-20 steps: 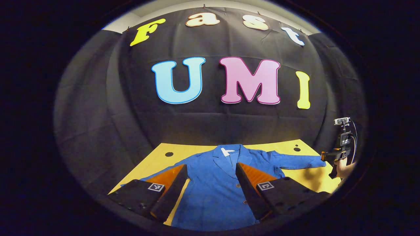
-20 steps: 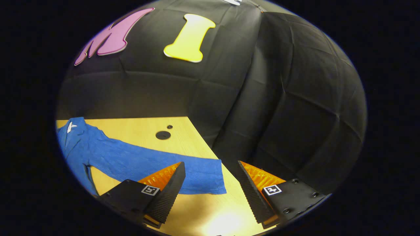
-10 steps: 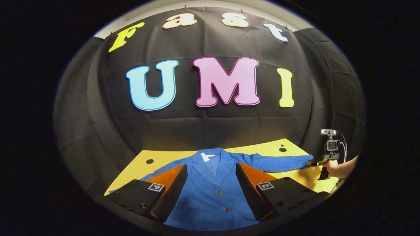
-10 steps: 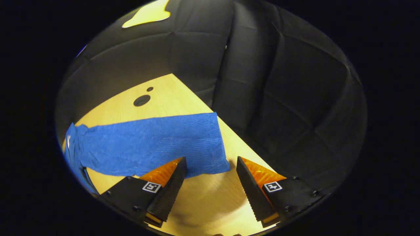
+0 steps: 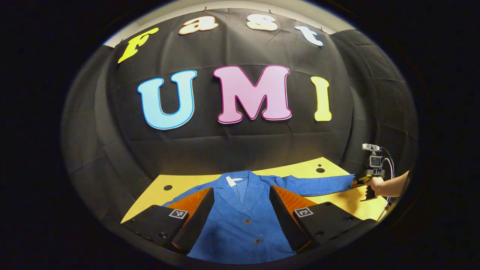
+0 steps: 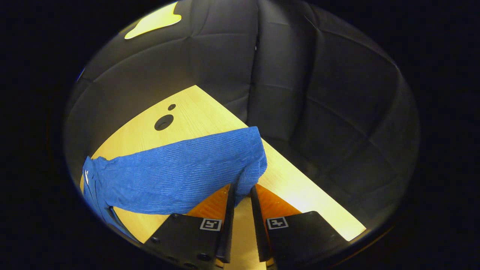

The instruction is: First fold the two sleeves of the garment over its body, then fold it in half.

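Right gripper [image 6: 242, 195], at the lower centre of the right gripper view, has its two fingers drawn nearly together on the cuff end of the blue jacket's sleeve [image 6: 180, 176]; the cloth bunches up between them and both fingers press on it. From the pinch, that sleeve runs toward the left edge of the frame across the pale wooden table [image 6: 300, 183], whose far corner, with two dark round holes [image 6: 164, 122], points to the upper middle.

Left gripper [image 5: 242, 213], at the bottom of the left gripper view, stands wide open with nothing between its fingers; through the gap show the front of the jacket [image 5: 240, 210], its lapels, two buttons [image 5: 247, 221] and a white tag [image 5: 233, 180] at the collar. The jacket lies flat and face up at the centre of the table [image 5: 157, 195].

In the left gripper view the right gripper [image 5: 358, 183] appears small at the right edge, at the end of the outstretched sleeve [image 5: 318, 184], held by a hand [image 5: 375, 185] with a bare forearm; a small camera unit [image 5: 374, 159] rides on top. Behind the table hangs the booth's black cloth wall [image 5: 112, 150].
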{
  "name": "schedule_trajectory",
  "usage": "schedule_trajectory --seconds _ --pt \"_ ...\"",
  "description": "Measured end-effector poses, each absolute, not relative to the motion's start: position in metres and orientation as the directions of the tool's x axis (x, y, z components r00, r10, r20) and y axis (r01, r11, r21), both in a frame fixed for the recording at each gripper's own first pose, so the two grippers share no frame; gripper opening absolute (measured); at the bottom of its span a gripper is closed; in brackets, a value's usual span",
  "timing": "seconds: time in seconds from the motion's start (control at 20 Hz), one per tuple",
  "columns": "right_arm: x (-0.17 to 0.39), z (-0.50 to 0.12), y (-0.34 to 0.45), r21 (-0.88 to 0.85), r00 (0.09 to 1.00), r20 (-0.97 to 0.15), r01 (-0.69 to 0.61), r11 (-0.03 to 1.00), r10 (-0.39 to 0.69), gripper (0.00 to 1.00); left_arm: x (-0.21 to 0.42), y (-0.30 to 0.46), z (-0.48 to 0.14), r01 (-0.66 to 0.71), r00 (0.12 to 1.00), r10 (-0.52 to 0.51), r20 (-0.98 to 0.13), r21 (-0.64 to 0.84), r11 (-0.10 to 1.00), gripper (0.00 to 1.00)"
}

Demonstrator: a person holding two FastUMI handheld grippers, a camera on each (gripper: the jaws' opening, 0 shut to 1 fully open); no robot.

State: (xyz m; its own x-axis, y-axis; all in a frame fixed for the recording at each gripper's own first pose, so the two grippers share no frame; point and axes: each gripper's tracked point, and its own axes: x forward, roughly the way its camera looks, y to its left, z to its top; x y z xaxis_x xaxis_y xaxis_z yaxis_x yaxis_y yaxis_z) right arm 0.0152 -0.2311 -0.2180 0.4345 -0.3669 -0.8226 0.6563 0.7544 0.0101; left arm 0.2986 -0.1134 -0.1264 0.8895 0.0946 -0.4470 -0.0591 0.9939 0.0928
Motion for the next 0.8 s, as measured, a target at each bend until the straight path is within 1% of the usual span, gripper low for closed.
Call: schedule_trajectory --seconds 0.05,0.1,0.2,0.25,0.3,0.4,0.55,0.8 --pt "0.012 -0.221 -0.227 0.02 0.413 -0.84 0.672 0.741 -0.351 0.29 0.298 -0.115 -0.127 -0.057 0.888 0.087 -0.452 0.081 0.995 0.86" --pt "0.019 -0.218 -0.228 0.023 0.427 -0.828 0.673 0.739 -0.363 0.02 0.296 -0.115 -0.129 -0.061 0.885 0.084 -0.458 0.065 0.996 0.85" --pt "0.022 -0.216 -0.225 0.036 0.446 -0.825 0.654 0.755 -0.347 0.02 0.292 -0.113 -0.134 -0.079 0.876 0.09 -0.473 0.043 0.996 0.85" --pt "0.022 -0.216 -0.221 0.046 0.447 -0.831 0.65 0.758 -0.332 0.01 0.291 -0.112 -0.135 -0.084 0.872 0.095 -0.479 0.046 0.995 0.85" --pt "0.019 -0.216 -0.217 0.055 0.455 -0.835 0.631 0.774 -0.311 0.01 0.286 -0.11 -0.134 -0.083 0.873 0.106 -0.477 0.07 0.994 0.85" --pt "0.023 -0.206 -0.217 0.056 0.474 -0.823 0.618 0.784 -0.314 0.01 0.282 -0.108 -0.128 -0.075 0.881 0.106 -0.46 0.085 0.994 0.85" --pt "0.042 -0.175 -0.207 0.088 0.55 -0.769 0.595 0.799 -0.325 0.01 0.272 -0.103 -0.125 -0.092 0.883 0.112 -0.455 0.066 0.994 0.85" --pt "0.084 -0.129 -0.137 0.128 0.646 -0.723 0.473 0.872 -0.244 0.0 0.242 -0.081 -0.115 -0.144 0.884 0.161 -0.439 0.074 0.987 0.85"
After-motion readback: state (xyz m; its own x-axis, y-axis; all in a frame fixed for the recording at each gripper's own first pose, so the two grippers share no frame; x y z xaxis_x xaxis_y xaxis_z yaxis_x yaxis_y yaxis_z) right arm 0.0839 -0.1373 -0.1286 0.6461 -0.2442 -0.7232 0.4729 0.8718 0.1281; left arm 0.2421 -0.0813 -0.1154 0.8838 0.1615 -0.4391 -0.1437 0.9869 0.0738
